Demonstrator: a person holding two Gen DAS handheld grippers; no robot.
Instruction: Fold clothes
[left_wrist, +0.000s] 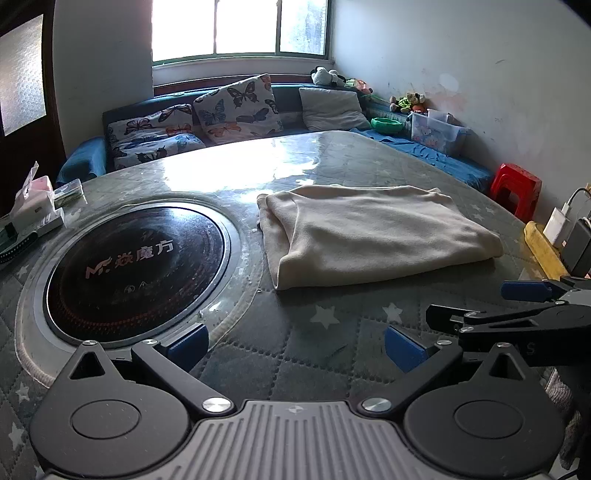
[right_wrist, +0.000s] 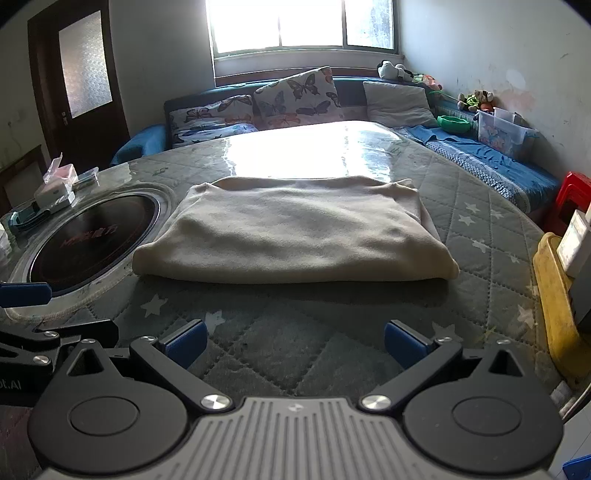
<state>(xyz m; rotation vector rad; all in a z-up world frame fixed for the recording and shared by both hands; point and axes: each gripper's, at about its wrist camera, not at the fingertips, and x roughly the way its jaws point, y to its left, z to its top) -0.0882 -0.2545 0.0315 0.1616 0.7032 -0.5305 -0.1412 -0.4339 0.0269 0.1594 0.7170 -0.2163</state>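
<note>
Folded cream cloth flat on quilted bench beside round cooktop; left gripper and right gripper short of it, jaws wide, empty.

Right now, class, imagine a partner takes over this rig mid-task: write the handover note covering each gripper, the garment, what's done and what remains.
Left gripper: jaws open, holding nothing, low over the table, near side of the cloth.
Right gripper: jaws open, holding nothing, facing the cloth's near edge.
Cloth: beige, lies flat on the table in a layered rectangle, just right of the round cooktop.
Done: it looks folded at least once; the near edge is a clean fold.
Left: probably a final fold or tidying the loose left layers. No other clothes in view.
</note>
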